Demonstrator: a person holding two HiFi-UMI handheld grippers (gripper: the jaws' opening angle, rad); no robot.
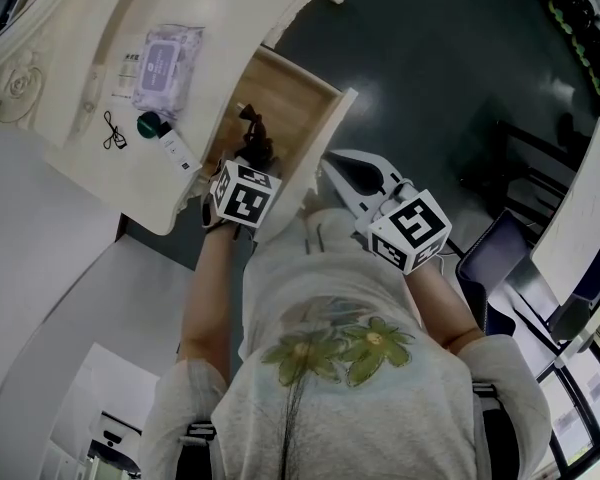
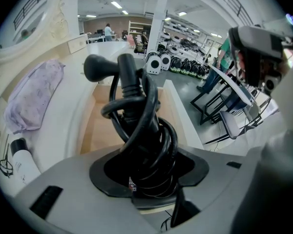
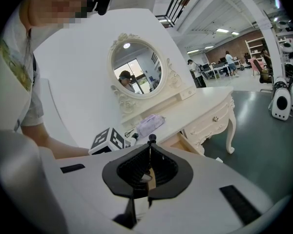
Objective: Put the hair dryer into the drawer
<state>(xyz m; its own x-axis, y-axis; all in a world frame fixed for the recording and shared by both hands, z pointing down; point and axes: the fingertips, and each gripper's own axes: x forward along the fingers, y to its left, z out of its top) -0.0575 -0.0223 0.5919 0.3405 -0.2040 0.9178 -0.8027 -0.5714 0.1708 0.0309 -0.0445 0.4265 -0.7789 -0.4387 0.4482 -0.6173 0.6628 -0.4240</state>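
A black hair dryer [image 1: 252,140] with its cord wound round it sticks out of my left gripper [image 1: 248,163], which is shut on its body. It hangs over the open drawer [image 1: 325,133] of the cream dressing table. In the left gripper view the hair dryer [image 2: 136,121] fills the middle, gripped low down by the left gripper [image 2: 145,179], with the drawer's wooden bottom [image 2: 98,128] behind it. My right gripper [image 1: 332,160] is at the drawer's right front corner, apart from it. In the right gripper view the right gripper [image 3: 149,141] has its jaws together and holds nothing.
On the table top [image 1: 90,158] lie a pack of wipes [image 1: 165,60], a dark-capped white bottle [image 1: 170,146] and a small black cable [image 1: 112,130]. An oval mirror [image 3: 136,72] stands at the table's back. A chair [image 1: 492,258] is on the dark floor at the right.
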